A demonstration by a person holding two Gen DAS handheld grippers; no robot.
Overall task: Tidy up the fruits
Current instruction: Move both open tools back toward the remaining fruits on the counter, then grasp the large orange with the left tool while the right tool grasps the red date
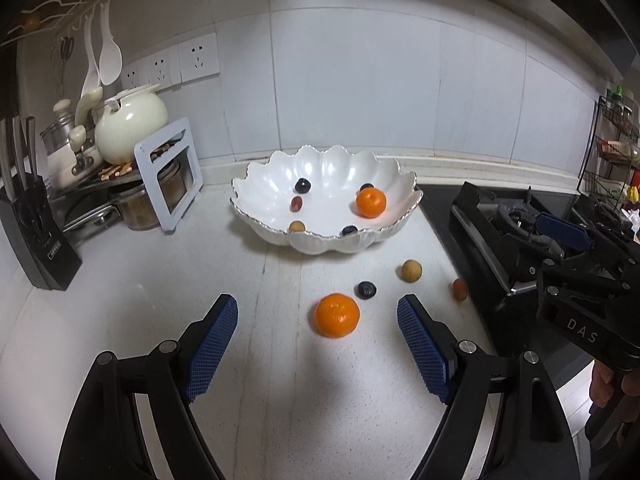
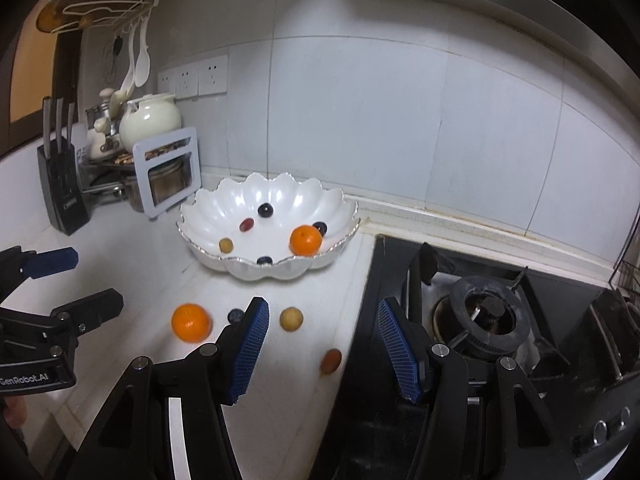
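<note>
A white scalloped bowl [image 1: 404,208] [image 2: 200,204] stands on the counter with an orange [image 1: 371,202] [image 2: 305,240] and several small fruits in it. Loose on the counter lie an orange [image 1: 337,315] [image 2: 191,322], a dark grape [image 1: 366,290] [image 2: 235,315], a tan round fruit [image 1: 411,271] [image 2: 291,319] and a reddish-brown fruit [image 1: 460,289] [image 2: 331,361]. My left gripper [image 1: 317,306] is open, hovering just short of the loose orange, nothing between its fingers. My right gripper [image 2: 322,308] is open above the reddish fruit and the tan fruit, holding nothing.
A black gas stove [image 2: 480,316] [image 1: 500,216] borders the counter on the right. A knife block [image 1: 36,236] [image 2: 62,192], a cream teapot [image 1: 130,124], pots and a white rack [image 1: 170,176] crowd the back left corner. A wire shelf [image 1: 612,148] stands far right.
</note>
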